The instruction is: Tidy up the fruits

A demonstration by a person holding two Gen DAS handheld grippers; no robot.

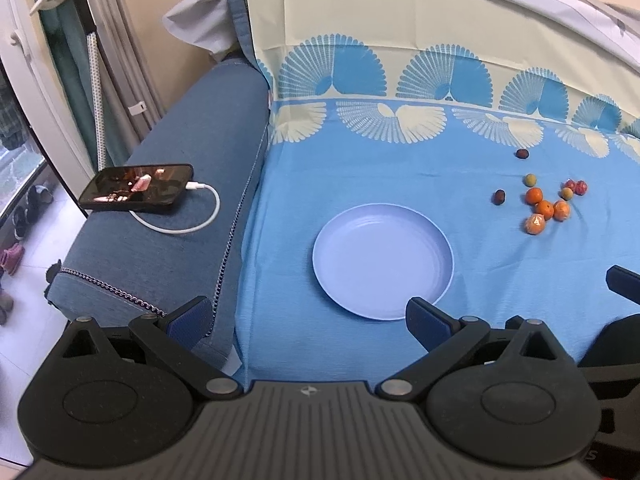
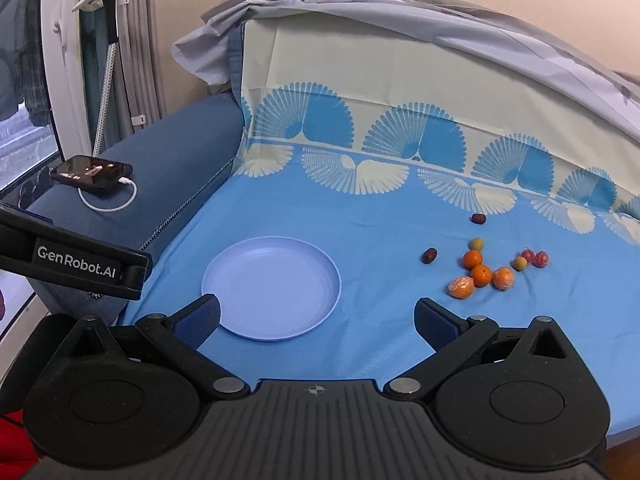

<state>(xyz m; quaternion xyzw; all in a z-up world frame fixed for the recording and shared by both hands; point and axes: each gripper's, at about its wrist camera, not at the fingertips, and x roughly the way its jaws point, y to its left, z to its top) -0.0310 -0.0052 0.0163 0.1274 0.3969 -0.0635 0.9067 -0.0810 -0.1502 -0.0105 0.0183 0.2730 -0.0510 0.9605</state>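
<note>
A pale blue plate (image 1: 383, 300) (image 2: 272, 322) lies empty on the blue sofa cover. To its right sits a loose group of small fruits: several oranges (image 1: 545, 209) (image 2: 481, 274), two dark red dates (image 1: 498, 197) (image 2: 429, 255), two greenish ones (image 1: 530, 179) (image 2: 476, 244) and two red ones (image 1: 581, 187) (image 2: 541, 259). My left gripper (image 1: 308, 324) is open and empty, near the plate's front edge. My right gripper (image 2: 316, 320) is open and empty, in front of the plate, with the fruits ahead to its right.
A phone (image 1: 136, 194) (image 2: 91, 172) with a white charging cable rests on the blue sofa arm at the left. The sofa back, draped in patterned cloth (image 1: 400, 68), rises behind. A window and floor with shoes (image 1: 24, 216) lie far left.
</note>
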